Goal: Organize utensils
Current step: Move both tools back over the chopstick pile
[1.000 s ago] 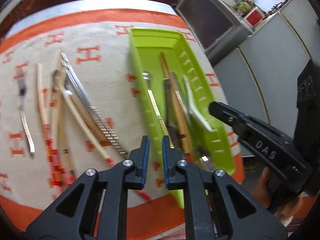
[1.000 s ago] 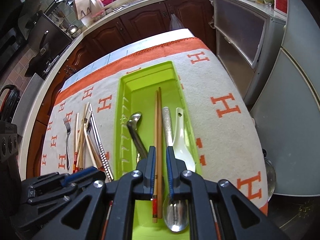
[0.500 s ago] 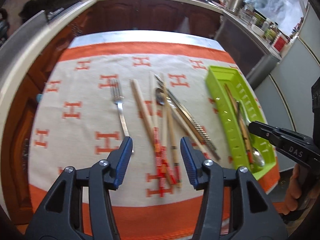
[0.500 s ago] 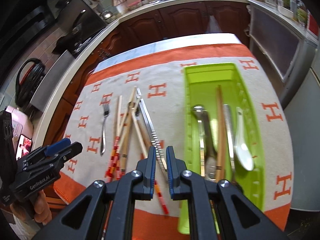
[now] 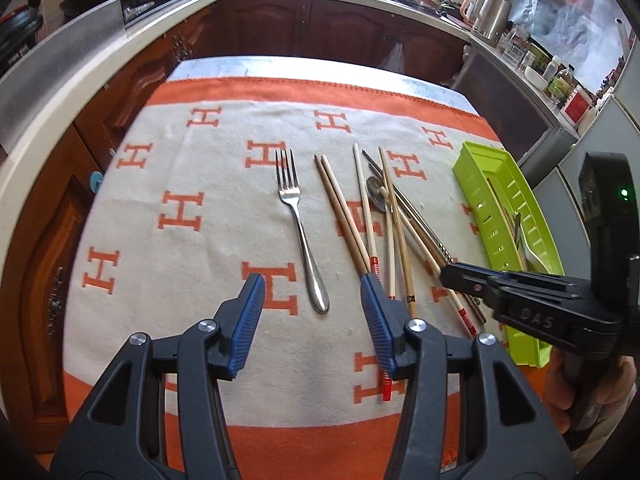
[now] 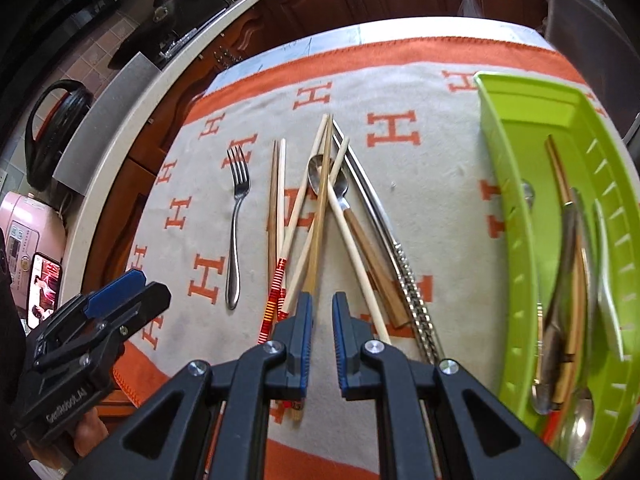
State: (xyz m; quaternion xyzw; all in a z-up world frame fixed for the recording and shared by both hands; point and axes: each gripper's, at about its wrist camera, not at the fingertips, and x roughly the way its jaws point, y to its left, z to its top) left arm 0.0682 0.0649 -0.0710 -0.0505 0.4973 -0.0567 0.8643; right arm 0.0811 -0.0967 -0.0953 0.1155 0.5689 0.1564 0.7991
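Note:
On the orange-and-beige H-patterned cloth [image 5: 180,208] lies a steel fork [image 5: 298,216] [image 6: 236,216]. To its right is a loose pile of wooden chopsticks [image 5: 360,220] [image 6: 316,216], metal chopsticks [image 6: 384,232] and a spoon [image 6: 318,172]. The green tray [image 5: 476,184] [image 6: 516,128] at the right holds spoons and chopsticks. My left gripper [image 5: 312,284] [image 6: 148,288] is open just above the fork's handle end, touching nothing. My right gripper [image 6: 323,302] [image 5: 450,274] hovers over the near ends of the chopsticks, its jaws nearly together and empty.
The table's near edge runs under both grippers. Dark wooden cupboards and a pale counter [image 5: 120,64] wrap around the far and left sides. A pink appliance [image 6: 28,232] and a phone [image 6: 44,292] stand at the left. A hand [image 5: 580,392] grips the right tool.
The left gripper swung from the tray's near end leftward to the fork and opened wide. The right gripper left the tray and moved left over the chopstick pile, still narrow.

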